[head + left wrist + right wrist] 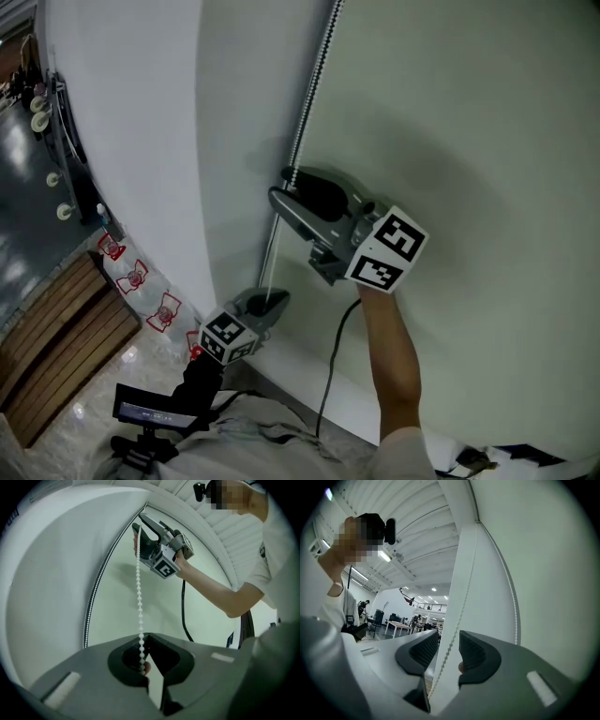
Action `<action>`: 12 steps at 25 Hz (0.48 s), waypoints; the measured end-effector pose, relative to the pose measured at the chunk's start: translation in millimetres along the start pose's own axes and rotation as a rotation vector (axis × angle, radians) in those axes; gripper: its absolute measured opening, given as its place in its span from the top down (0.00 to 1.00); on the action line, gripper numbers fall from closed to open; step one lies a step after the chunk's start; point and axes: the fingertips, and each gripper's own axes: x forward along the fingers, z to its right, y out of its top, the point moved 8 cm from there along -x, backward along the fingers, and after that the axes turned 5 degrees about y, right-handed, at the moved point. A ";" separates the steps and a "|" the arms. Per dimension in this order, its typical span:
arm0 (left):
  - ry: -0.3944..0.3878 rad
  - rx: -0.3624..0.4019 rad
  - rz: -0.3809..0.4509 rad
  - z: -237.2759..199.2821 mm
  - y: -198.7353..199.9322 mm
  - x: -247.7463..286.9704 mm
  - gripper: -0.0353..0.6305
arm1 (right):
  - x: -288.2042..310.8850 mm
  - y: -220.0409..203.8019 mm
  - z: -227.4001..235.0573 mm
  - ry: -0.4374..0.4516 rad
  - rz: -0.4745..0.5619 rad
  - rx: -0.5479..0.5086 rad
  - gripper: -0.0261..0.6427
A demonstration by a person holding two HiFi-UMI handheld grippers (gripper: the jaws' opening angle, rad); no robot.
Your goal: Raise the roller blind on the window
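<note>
Since the bead chain hangs straight up and down beside the roller blind, the coming pull turns on that vertical line. The left claw, the lower of the two, is clamped shut on the chain, with the beads pinched where its jaws meet. The right claw sits directly above it on the same strand, pointing roughly level at the blind. Its jaws stand apart with the chain running down between them, and as far as I can see it presses on neither pad. So I'd judge the right one is placed to take the next grip: close where it is, then draw along the chain's length.

From the head view you see both claws stacked, but the chain between them is only a thin line. The left gripper view shows the beads plainly, rising to the right claw overhead. Only the right gripper view shows the gap either side of the chain, and the loop's second strand off to the right against the blind.
</note>
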 end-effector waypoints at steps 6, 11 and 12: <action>-0.003 0.003 -0.001 1.0 1.0 0.4 0.95 | 7.7 38.8 10.1 0.017 0.057 -0.032 0.76; 0.000 0.001 -0.003 1.1 2.3 0.8 0.95 | 11.5 66.8 19.1 0.031 0.091 -0.050 0.77; 0.000 0.001 -0.003 0.7 2.0 0.7 0.95 | 12.2 70.5 20.5 0.033 0.097 -0.054 0.78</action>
